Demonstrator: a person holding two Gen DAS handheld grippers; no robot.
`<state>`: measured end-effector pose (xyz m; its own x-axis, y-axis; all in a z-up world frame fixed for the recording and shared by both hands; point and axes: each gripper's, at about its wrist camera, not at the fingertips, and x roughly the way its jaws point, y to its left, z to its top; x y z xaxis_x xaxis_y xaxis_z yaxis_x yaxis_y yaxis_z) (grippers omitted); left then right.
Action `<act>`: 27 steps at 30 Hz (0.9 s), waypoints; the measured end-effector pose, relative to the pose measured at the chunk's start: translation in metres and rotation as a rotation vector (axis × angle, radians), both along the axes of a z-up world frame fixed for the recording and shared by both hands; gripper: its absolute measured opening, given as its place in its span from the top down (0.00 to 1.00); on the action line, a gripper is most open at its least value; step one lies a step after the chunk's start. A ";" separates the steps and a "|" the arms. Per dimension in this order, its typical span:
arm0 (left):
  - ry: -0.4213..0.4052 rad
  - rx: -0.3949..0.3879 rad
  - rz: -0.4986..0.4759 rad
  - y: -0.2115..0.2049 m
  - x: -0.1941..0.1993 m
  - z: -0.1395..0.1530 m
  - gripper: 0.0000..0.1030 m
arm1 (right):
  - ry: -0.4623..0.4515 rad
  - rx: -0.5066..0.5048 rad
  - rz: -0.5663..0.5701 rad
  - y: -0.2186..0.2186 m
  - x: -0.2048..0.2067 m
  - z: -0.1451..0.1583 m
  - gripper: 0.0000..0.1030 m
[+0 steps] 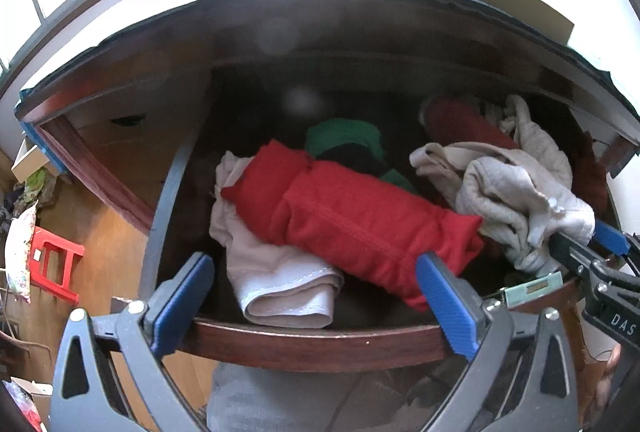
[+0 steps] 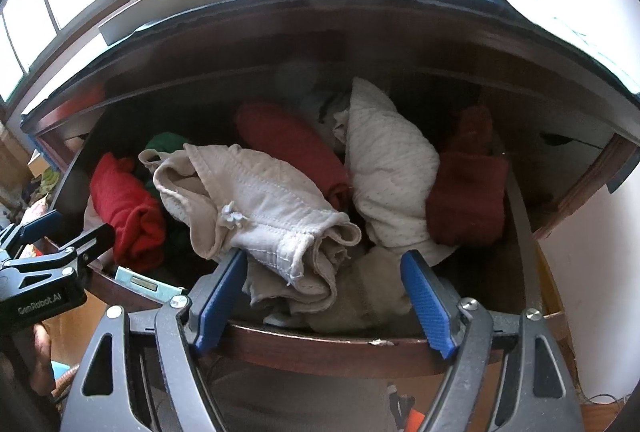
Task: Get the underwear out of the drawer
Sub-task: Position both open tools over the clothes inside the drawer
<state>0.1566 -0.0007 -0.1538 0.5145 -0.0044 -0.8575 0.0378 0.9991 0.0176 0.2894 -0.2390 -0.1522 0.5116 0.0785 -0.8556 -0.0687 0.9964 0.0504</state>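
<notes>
The dark wooden drawer [image 1: 312, 344] stands pulled out and is full of folded clothes. A bright red roll [image 1: 360, 224] lies across a pale pink pair of underwear [image 1: 280, 284]. My left gripper [image 1: 316, 264] hangs open over the front edge, with these two just beyond its blue pads. To the right, crumpled beige underwear [image 2: 260, 199] lies at the front of the drawer [image 2: 320, 348]. My right gripper [image 2: 326, 260] is open around its lower end; the left pad [image 2: 224, 292] brushes the cloth, the other stands free. Each gripper shows at the other view's edge [image 1: 600, 244] [image 2: 60, 232].
Further back lie a green garment [image 1: 344, 135], a dark red roll [image 2: 288, 139], a white dotted piece [image 2: 392, 171] and a maroon one [image 2: 468, 199]. The cabinet top overhangs the back of the drawer. A red stool [image 1: 52, 260] stands on the floor at left.
</notes>
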 end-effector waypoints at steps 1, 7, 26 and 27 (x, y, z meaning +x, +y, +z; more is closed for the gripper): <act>0.005 -0.003 -0.004 0.001 -0.001 0.000 0.00 | 0.004 0.002 0.003 0.000 -0.001 0.000 0.22; 0.024 -0.008 -0.008 0.000 0.010 0.003 0.00 | 0.027 0.016 0.018 -0.002 -0.002 0.001 0.22; 0.041 -0.017 -0.013 -0.004 0.009 -0.003 0.00 | 0.081 0.041 0.035 -0.007 0.009 -0.005 0.22; 0.043 -0.019 -0.013 -0.004 0.010 -0.003 0.00 | 0.083 0.040 0.036 -0.008 0.010 -0.005 0.22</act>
<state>0.1667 -0.0049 -0.1570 0.4767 -0.0273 -0.8786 0.0516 0.9987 -0.0030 0.2995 -0.2468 -0.1577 0.4349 0.1304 -0.8910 -0.0983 0.9904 0.0969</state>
